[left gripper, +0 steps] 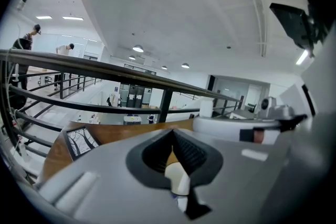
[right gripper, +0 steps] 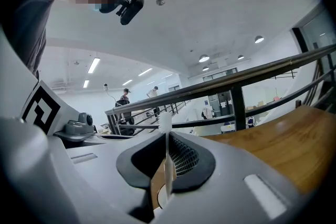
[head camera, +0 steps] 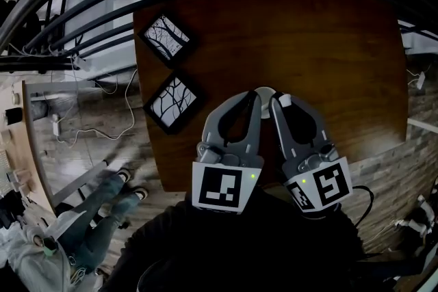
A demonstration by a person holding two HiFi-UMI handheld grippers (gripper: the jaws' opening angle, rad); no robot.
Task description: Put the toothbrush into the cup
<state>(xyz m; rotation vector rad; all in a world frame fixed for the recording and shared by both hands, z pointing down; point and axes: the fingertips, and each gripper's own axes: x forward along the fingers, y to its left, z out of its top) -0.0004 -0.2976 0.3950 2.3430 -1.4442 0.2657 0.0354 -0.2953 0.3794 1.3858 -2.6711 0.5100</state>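
Both grippers hang side by side over the brown table, tips pointing away from me. A white cup stands just beyond and between their tips. My left gripper is shut on a white piece that looks like the cup's wall. My right gripper is shut on a thin white toothbrush, which stands upright between the pads, its head poking out above the tips next to the cup. Most of the cup is hidden by the jaws.
Two black-framed pictures lie on the table's left part. A dark railing runs past the table's far and left edges. On the floor to the left are a cable and a person's legs.
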